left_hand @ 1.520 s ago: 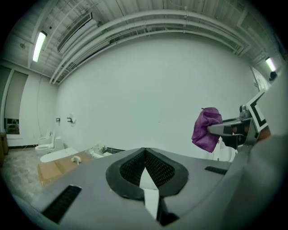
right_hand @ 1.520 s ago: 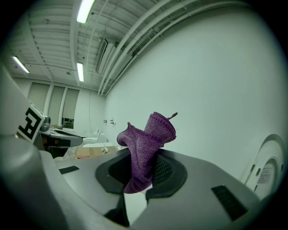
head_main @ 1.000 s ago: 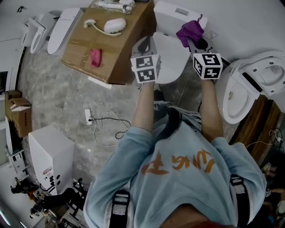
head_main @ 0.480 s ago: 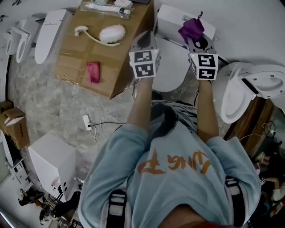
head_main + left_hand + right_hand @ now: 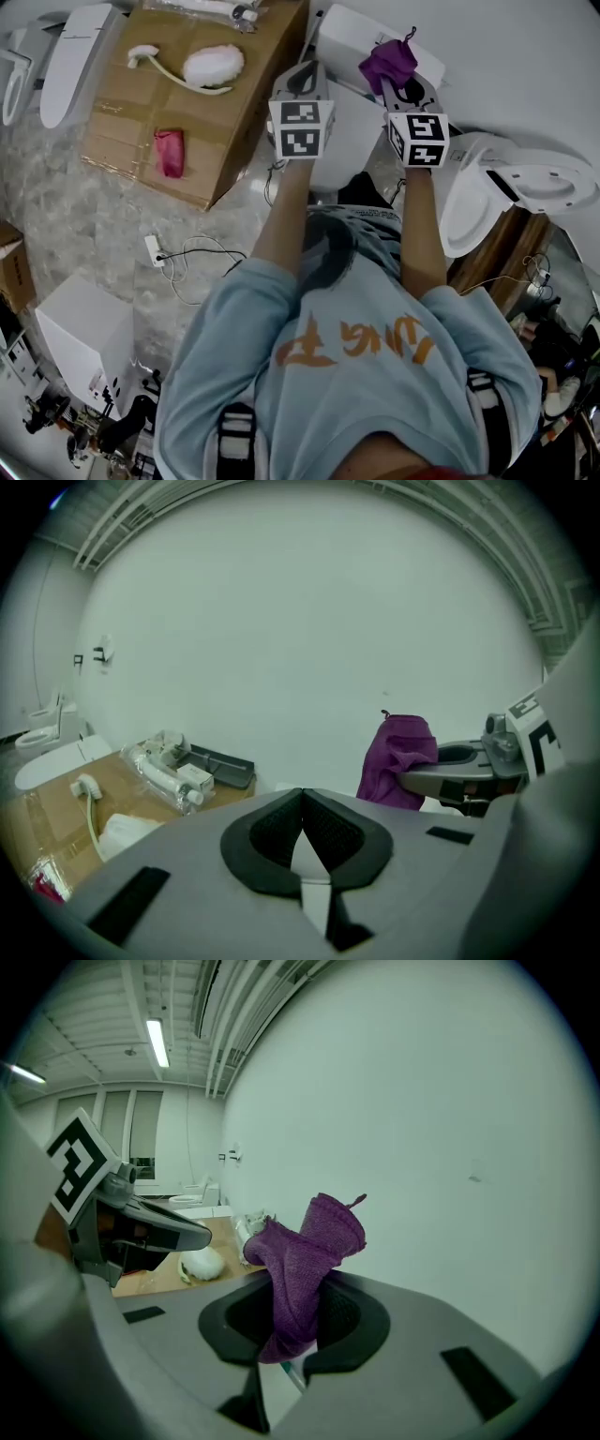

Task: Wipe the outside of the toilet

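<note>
Fingers [image 5: 352, 1326] of my right gripper [image 5: 295, 1335] pinch the purple cloth [image 5: 305, 1260], the left gripper [image 5: 302, 841] is closed on nothing, and both have edged forward over the white toilet [image 5: 352, 127] at upper centre, so I judge wiping imminent.

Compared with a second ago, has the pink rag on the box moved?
No. The pink rag lies at the same spot on the box, near its lower edge; only the camera has shifted.
</note>
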### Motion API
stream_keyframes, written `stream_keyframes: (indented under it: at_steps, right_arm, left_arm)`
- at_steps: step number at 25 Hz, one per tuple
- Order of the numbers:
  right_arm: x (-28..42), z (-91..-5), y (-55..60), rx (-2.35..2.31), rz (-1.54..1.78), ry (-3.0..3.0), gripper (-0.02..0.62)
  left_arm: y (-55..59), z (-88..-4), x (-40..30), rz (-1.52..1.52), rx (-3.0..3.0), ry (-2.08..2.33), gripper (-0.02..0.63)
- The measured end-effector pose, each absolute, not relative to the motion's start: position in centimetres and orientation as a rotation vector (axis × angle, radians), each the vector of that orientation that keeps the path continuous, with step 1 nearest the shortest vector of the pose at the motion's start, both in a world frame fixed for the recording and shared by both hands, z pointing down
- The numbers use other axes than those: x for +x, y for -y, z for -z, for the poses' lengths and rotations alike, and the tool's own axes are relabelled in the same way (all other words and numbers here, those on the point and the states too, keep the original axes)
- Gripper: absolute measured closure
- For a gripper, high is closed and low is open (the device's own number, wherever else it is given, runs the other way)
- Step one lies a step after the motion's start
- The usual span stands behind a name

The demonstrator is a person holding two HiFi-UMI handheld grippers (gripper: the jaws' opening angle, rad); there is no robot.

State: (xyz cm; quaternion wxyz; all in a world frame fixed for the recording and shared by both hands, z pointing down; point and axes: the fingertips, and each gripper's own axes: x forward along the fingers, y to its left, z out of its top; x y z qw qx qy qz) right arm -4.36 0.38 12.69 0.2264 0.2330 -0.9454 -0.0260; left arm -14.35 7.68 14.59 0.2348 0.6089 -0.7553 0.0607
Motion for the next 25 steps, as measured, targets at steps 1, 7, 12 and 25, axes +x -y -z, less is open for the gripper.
stream_keyframes:
  at_steps: [1,7,12,25]
  right_arm:
    - [-4.8,-13.0,-0.1,0.615,0.065,2.614,0.511]
    - [-8.0,-14.8,3.3,0.455,0.045,2.660,0.511]
    - [-8.4,-15.3,8.7,0.380,0.070,2.669,0.511]
    - [-12.5,-20.6,16.2,-0.055,0.210,2.616,0.511]
  left_arm:
    - [-7.4,-14.7,-14.4,-0.177,1.665,2.078,0.580]
    - [-5.0,-16.7,-16.2,-0.251,1.539,2.114,0.580]
    - [-1.2,-17.0,-15.5,-0.292,1.514,2.122,0.581]
    - [7.2,-20.5,-14.5,-0.322,1.375,2.117,0.581]
